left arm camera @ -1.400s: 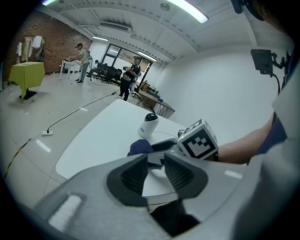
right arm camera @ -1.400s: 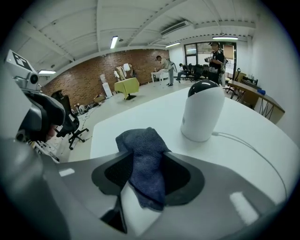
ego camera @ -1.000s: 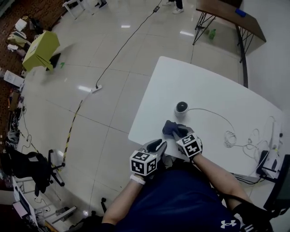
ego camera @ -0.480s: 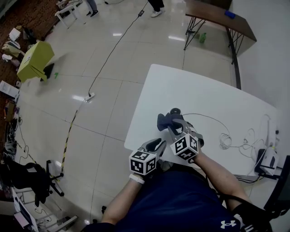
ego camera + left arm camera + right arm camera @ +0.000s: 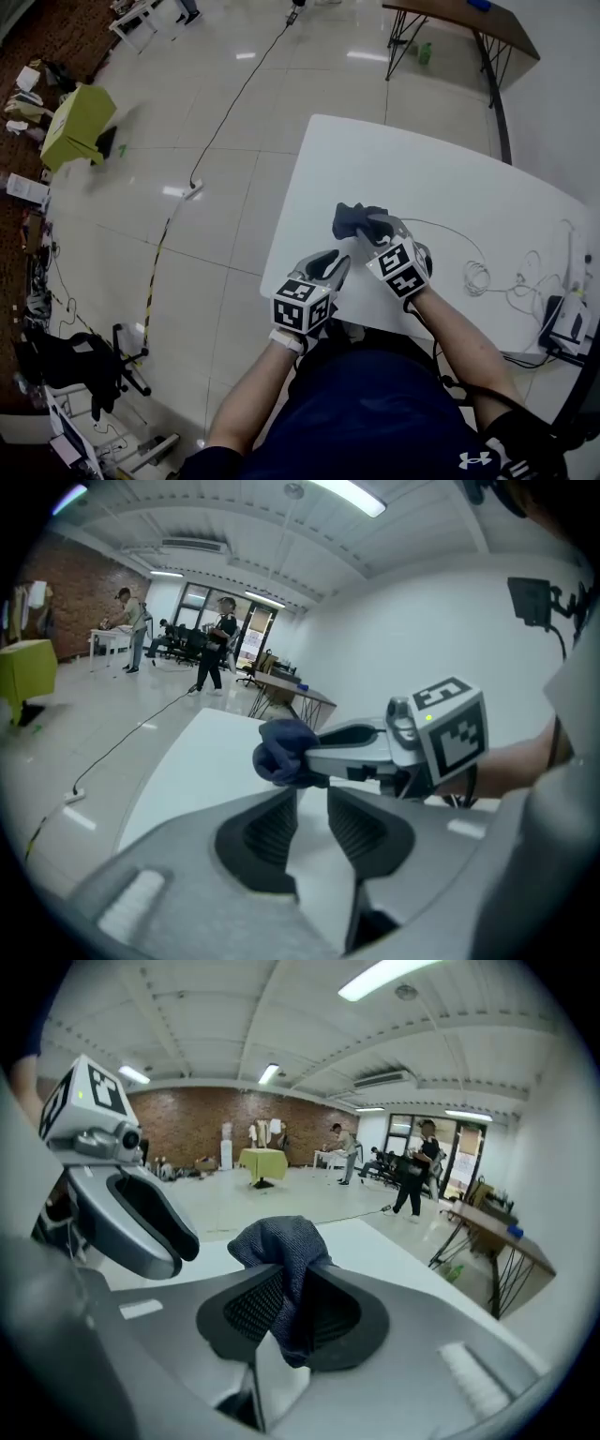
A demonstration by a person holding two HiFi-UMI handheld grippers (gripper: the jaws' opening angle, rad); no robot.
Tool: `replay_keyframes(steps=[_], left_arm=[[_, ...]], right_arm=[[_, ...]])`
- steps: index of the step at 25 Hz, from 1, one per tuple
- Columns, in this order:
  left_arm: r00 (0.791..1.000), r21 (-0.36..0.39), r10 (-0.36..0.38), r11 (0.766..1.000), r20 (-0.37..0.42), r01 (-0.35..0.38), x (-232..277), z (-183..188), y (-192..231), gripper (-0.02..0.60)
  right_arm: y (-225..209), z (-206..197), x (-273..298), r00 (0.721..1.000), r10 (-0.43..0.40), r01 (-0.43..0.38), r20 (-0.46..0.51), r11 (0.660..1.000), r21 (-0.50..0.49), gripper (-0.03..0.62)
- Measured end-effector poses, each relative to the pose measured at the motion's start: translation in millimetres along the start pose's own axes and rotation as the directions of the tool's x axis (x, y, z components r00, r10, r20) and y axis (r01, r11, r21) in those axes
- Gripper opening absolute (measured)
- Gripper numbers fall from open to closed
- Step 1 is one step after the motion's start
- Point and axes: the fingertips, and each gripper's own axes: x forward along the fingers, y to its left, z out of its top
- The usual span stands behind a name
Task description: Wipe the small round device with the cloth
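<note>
Both left tool point(image 5: 334, 263) and right tool point(image 5: 369, 227), gripping cloth point(image 5: 351, 220), tilt downward.

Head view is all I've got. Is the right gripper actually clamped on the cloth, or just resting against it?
Observer: Clamped. The right gripper view shows the cloth pinched between the pads of the right gripper, with a tail hanging below them.
Operator: Left gripper holding anything?
Observer: No. The left gripper view shows the left gripper with its jaws slightly apart and only bare table in the gap.
</note>
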Motion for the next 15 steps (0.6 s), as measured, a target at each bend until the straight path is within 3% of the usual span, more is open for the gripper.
replay_keyframes(steps=[2,5,9,13,15], left_arm=[[1.000,0.026,0.004,1.000,-0.006,-0.004,13.5,10.4,-0.2,0.103],[1.000,0.042,0.010,0.999,-0.015,-0.009,31.6,21.8,-2.2,0.103],[0.999,0.049,0.026,0.998,-0.033,-0.025,49.7,27.8,-1.9,0.103],[0.996,0.038,0.060,0.998,-0.067,-0.058,65.6,19.4,1.9,0.106],[0.993,0.031,0.087,0.996,-0.075,-0.085,70.0,14.1,5.2,0.106]], right_arm=[[-11.8,-6.1,-1.0,0.998,0.033,-0.043,0.054,0.978,0.204,0.078],[-31.8,-19.8,-3.0,0.991,0.061,-0.110,0.122,0.887,0.449,0.078],[-54.1,-32.4,-5.2,0.980,0.068,-0.173,0.188,0.760,0.627,0.078],[-69.0,-60.5,-0.5,0.968,0.077,-0.239,0.240,0.588,0.773,0.078],[-71.3,-77.1,3.7,0.966,0.080,-0.250,0.245,0.519,0.817,0.078]])
